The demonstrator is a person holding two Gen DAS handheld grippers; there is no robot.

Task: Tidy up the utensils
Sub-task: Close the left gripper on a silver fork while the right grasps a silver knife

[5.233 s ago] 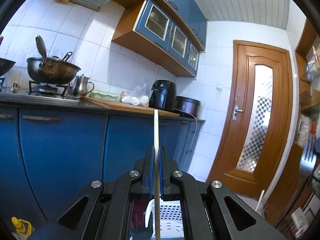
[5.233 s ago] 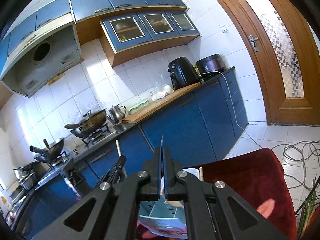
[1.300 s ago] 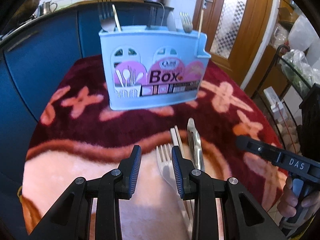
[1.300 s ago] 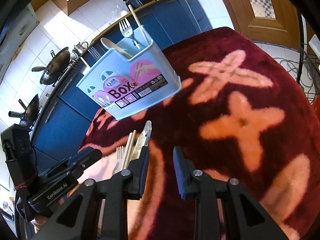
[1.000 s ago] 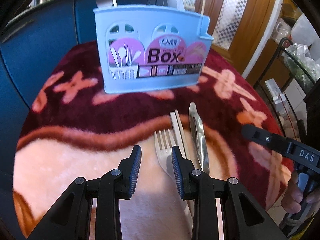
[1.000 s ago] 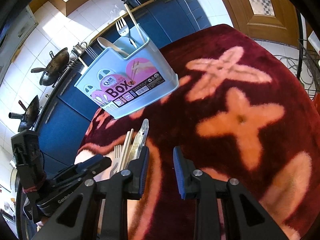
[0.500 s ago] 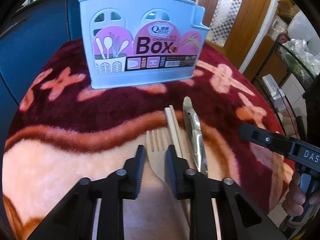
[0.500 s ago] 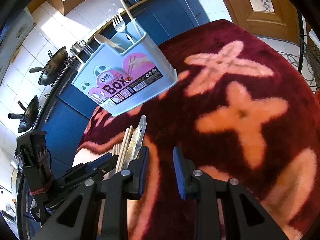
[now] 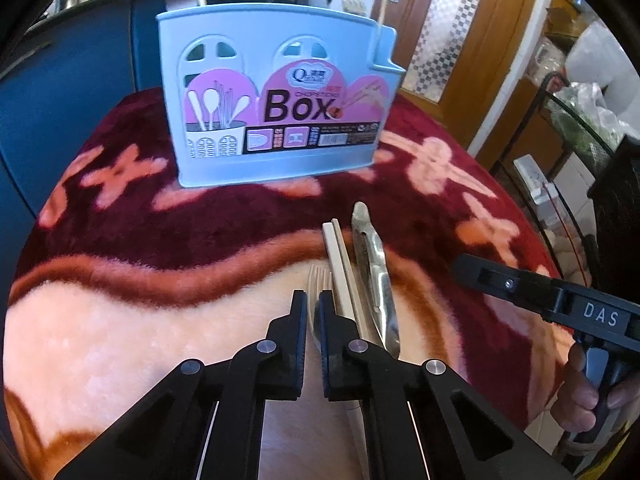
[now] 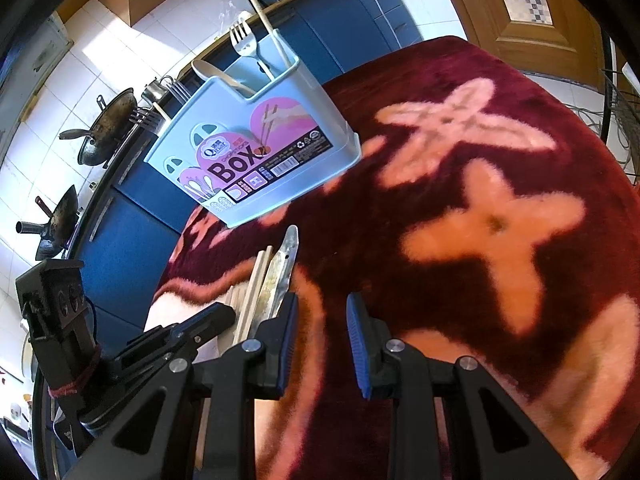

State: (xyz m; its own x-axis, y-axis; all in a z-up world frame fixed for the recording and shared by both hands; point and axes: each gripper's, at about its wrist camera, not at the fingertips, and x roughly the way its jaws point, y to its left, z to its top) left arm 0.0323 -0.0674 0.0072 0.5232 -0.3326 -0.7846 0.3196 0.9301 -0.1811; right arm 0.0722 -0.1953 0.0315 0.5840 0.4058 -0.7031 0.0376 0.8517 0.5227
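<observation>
A light blue utensil box (image 9: 276, 96) labelled "Box" stands on the red patterned cloth (image 9: 160, 224); it also shows in the right wrist view (image 10: 256, 148), holding forks, a spoon and chopsticks. In front of it lie a fork (image 9: 319, 276), a pair of chopsticks (image 9: 340, 264) and a metal knife (image 9: 374, 264). My left gripper (image 9: 313, 308) has closed around the fork's neck. My right gripper (image 10: 322, 316) is open and empty, just right of the knife (image 10: 282, 268) and chopsticks (image 10: 254, 284).
Blue kitchen cabinets (image 10: 132, 240) with woks (image 10: 106, 128) on a stove stand behind the table. A wooden door (image 9: 436, 32) and a wire rack (image 9: 560, 152) are to the right. The cloth-covered table drops off at its round edge.
My left gripper has moved forward and down over the fork and its jaws have narrowed onto it. The right gripper has stayed open and shifted only slightly.
</observation>
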